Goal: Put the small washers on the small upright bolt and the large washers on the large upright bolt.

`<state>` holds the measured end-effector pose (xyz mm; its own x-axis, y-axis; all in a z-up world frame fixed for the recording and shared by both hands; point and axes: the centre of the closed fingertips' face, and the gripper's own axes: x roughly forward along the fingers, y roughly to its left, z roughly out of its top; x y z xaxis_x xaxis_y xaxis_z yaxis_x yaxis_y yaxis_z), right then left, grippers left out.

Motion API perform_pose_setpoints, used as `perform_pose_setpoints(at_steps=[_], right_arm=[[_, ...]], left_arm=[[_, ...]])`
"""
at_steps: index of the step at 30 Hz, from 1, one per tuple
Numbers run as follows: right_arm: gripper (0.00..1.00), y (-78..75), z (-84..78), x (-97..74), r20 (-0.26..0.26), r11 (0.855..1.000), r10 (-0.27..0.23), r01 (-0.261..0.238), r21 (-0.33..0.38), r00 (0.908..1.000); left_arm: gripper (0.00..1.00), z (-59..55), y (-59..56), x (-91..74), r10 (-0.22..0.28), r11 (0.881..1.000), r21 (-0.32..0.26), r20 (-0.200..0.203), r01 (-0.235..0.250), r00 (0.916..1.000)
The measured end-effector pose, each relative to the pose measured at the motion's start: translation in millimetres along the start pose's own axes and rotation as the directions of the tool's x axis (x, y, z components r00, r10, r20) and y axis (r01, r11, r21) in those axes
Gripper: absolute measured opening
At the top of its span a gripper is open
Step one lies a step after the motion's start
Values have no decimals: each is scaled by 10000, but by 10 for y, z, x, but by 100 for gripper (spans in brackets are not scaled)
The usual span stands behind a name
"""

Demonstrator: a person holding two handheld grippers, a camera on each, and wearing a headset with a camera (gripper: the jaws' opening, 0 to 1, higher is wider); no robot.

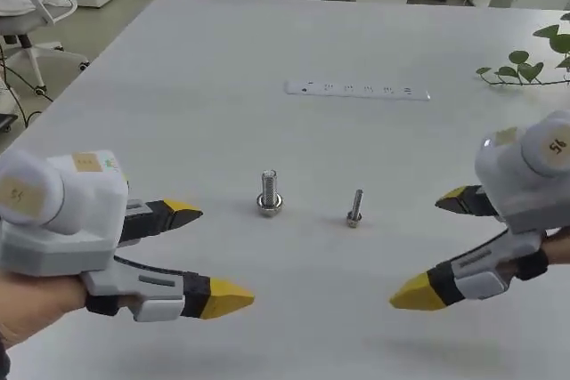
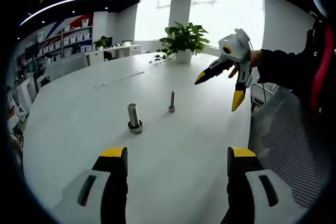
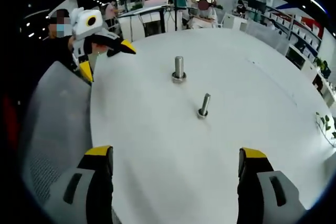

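Two bolts stand upright near the middle of the white table (image 1: 223,86). The large bolt (image 1: 269,192) (image 2: 134,118) (image 3: 179,69) has washers stacked round its base. The small bolt (image 1: 355,207) (image 2: 171,101) (image 3: 203,105) is to its right, with a washer at its foot. My left gripper (image 1: 214,255) (image 2: 177,157) hovers open at the near left, holding nothing. My right gripper (image 1: 427,246) (image 3: 176,156) hovers open at the near right, also holding nothing. Each gripper appears in the other's view: the right gripper (image 2: 218,90), the left gripper (image 3: 107,59).
A white power strip (image 1: 356,90) lies on the table behind the bolts. A leafy plant (image 1: 534,60) (image 2: 185,39) is at the far right edge. An office chair (image 1: 27,6) stands off the far left. People sit at desks in the background.
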<state>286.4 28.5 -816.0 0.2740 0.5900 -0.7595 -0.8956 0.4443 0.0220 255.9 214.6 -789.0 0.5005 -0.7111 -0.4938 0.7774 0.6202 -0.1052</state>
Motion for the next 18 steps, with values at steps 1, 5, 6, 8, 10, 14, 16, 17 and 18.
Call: perform_pose_setpoints(at_steps=[1, 5, 6, 8, 10, 14, 16, 17, 18], right_arm=[[100, 14, -10, -12, 28, 10000, -42, 42, 29, 10000], [100, 88, -6, -58, 383, 9997, -240, 236, 104, 9990], [100, 115, -2, -65, 444, 9997, -227, 222, 132, 9988], [100, 163, 17, -80, 662, 9994, -315, 304, 170, 9973], [100, 210, 10, -84, 749, 9991, -378, 364, 199, 9965], [100, 289, -8, -71, 972, 9987, -477, 458, 217, 9941], [100, 302, -38, -52, 1016, 9985, -495, 467, 296, 9936], [100, 307, -50, -44, 1030, 9984, -515, 487, 298, 9933], [100, 302, -56, -37, 1069, 9982, -564, 537, 277, 9927]], left_arm=[[78, 4, -6, -12, 19, 10000, 2, 31, -19, 10000], [78, 12, -41, -50, 50, 10000, -41, 142, -49, 9999], [78, 10, -54, -55, 31, 10000, -64, 153, -30, 9999], [78, 7, -79, -72, 36, 10000, -81, 203, -34, 9998], [78, -7, -104, -94, 33, 9999, -144, 249, -29, 9997], [78, -62, -118, -125, 77, 9995, -313, 283, -68, 9996], [78, -100, -115, -131, 107, 9991, -401, 253, -97, 9996], [78, -116, -114, -132, 119, 9990, -444, 237, -109, 9996], [78, -128, -114, -132, 127, 9988, -482, 232, -115, 9997]])
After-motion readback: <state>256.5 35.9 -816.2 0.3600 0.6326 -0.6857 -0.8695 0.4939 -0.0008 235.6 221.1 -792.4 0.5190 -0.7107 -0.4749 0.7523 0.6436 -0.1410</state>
